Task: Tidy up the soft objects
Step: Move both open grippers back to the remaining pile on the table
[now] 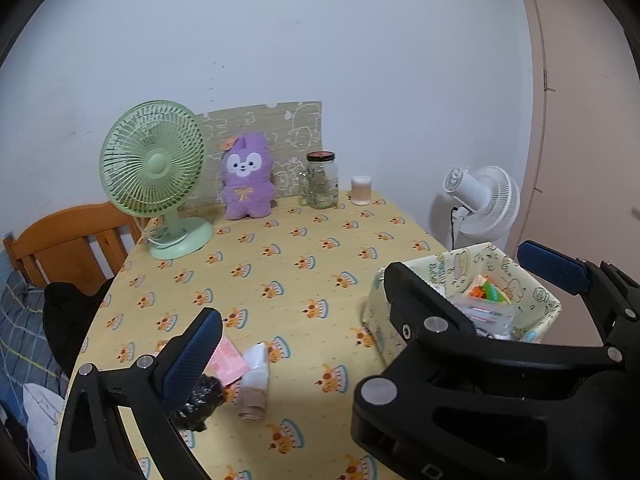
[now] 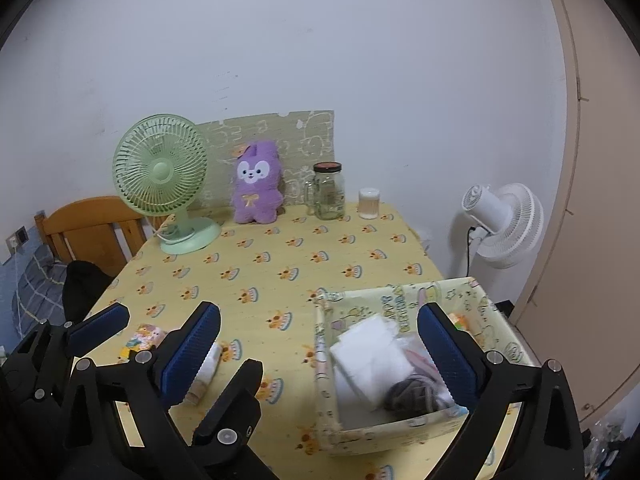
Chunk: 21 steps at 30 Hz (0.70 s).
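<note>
A patterned fabric box stands on the table's right side, holding white folded cloth, a grey knit item and small packets. On the table's left lie a pink packet, a rolled white and beige cloth, a black crinkled item and a cartoon-print packet. My left gripper is open and empty above those loose items. My right gripper is open and empty over the box's left side; its fingers also show in the left wrist view.
A purple plush toy, green desk fan, glass jar and small white cup stand at the table's far edge. A white floor fan is beyond the right edge. A wooden chair and a bed are at left.
</note>
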Each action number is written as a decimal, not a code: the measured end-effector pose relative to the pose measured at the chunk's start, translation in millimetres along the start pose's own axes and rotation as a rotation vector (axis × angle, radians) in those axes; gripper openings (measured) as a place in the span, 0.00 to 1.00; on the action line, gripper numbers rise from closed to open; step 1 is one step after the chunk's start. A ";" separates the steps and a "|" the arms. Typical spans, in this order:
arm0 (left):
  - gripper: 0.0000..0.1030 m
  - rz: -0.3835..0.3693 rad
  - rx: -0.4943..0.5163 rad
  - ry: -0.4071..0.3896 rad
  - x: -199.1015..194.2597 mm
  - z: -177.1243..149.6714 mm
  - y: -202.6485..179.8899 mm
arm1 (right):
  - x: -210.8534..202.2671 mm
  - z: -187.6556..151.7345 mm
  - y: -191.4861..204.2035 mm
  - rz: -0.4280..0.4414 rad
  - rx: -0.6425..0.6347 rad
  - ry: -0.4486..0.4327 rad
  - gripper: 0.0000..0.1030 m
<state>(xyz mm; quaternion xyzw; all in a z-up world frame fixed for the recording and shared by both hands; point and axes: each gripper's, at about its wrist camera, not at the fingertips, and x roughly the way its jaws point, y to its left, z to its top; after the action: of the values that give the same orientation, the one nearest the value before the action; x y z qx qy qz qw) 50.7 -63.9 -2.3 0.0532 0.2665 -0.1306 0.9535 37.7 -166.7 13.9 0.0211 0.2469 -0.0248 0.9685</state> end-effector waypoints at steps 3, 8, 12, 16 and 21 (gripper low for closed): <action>1.00 0.016 0.004 -0.004 -1.5 -2.8 7.4 | 1.8 -2.4 7.2 0.024 0.001 0.002 0.97; 1.00 0.033 -0.010 0.002 -2.4 -8.9 22.8 | 6.6 -6.6 22.5 0.047 -0.002 0.011 0.97; 1.00 0.044 -0.022 0.004 -0.9 -13.3 31.9 | 10.8 -10.1 31.9 0.061 0.001 0.022 0.97; 1.00 0.054 -0.027 0.009 0.2 -20.1 40.9 | 15.0 -14.5 40.8 0.073 0.004 0.031 0.97; 1.00 0.064 -0.035 0.023 3.5 -28.8 51.2 | 21.7 -22.2 51.8 0.086 0.000 0.045 0.97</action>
<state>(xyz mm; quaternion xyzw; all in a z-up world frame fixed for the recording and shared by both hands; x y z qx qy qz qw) 53.5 -10.6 -27.0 0.0467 0.2779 -0.0945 0.9548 49.2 -114.6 -14.5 0.0320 0.2674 0.0173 0.9629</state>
